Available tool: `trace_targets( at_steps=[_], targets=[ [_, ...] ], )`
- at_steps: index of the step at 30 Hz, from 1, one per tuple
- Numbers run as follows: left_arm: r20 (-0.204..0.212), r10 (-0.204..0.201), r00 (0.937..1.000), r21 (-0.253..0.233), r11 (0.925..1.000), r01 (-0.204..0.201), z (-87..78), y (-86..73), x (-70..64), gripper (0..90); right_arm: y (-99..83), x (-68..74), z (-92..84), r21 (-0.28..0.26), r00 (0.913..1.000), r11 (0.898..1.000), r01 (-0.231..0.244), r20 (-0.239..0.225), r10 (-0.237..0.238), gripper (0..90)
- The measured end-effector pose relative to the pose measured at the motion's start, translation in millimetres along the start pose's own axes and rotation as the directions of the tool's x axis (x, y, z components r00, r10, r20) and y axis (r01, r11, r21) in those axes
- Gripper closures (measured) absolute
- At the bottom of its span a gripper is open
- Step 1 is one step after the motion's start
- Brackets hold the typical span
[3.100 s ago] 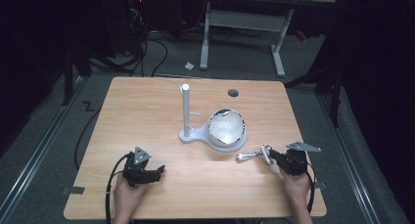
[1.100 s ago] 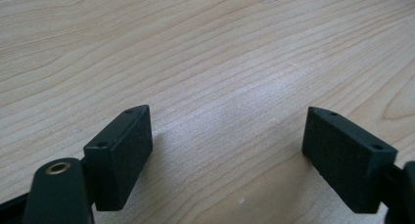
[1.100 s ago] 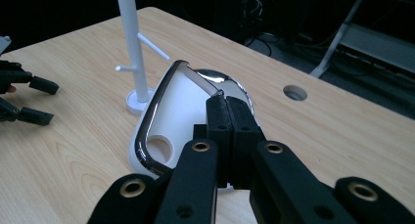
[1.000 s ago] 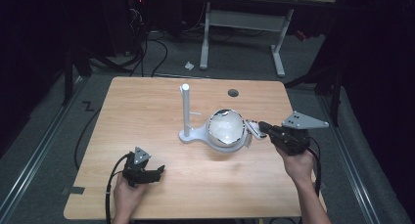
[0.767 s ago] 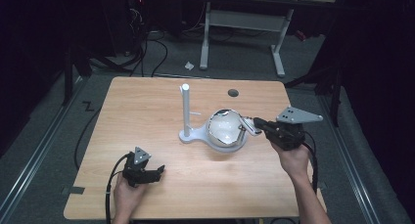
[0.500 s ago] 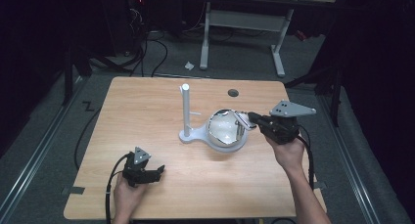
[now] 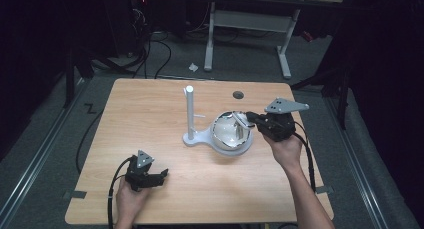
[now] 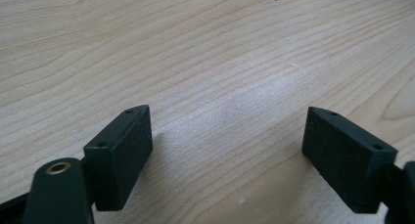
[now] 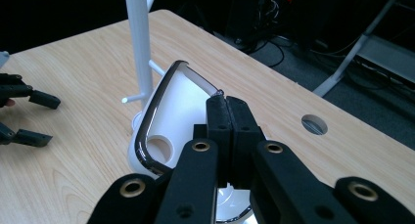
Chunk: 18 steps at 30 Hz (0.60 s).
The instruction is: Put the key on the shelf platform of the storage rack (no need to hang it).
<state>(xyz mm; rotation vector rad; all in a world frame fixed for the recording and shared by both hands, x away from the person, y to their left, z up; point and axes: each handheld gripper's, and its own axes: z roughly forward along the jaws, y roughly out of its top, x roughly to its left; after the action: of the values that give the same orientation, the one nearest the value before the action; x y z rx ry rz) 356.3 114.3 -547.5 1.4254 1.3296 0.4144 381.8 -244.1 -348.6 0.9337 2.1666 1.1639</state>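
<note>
While one mug (image 9: pixel 169 116) hangs pinched, two tongs: right (image 9: pixel 226 104), left (image 8: pixel 230 150).

Wooden table (image 7: pixel 150 114) (round hole (image 7: pixel 238 94) near far edge); desk frame (image 7: pixel 250 24) beyond.

High view overhead, facing forward-down on table (image 7: pixel 150 114); gripper views close, low, sharing tabletop.

We cannot tell what the right gripper (image 9: pixel 227 106) pinches: its closed jaws hide the contact. The mug (image 9: pixel 169 119) runs off the bottom edge there, and the white stand (image 9: pixel 138 43) is cut off at the top.
</note>
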Motion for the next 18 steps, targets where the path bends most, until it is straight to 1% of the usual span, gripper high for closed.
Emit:
trace_targets(
  at_steps=[6,15,18],
  targets=[
    [0.000,0.001,1.0000,0.000,1.0000,-0.001,0.0,-0.1,-0.1,19.3,-5.4,-3.4,9.2,0.024,0.9999,1.000,-0.012,0.002,0.012,90.0],
    [0.000,0.000,1.0000,0.000,1.0000,0.000,0.0,0.0,0.0,19.3,-9.1,-2.6,21.0,0.067,0.9997,0.998,0.009,0.024,-0.011,90.0],
    [0.000,0.000,1.0000,0.000,1.0000,0.000,0.0,0.0,0.0,19.3,-10.8,-2.7,24.9,0.076,0.9997,0.997,0.005,0.024,-0.007,90.0]
  ],
)
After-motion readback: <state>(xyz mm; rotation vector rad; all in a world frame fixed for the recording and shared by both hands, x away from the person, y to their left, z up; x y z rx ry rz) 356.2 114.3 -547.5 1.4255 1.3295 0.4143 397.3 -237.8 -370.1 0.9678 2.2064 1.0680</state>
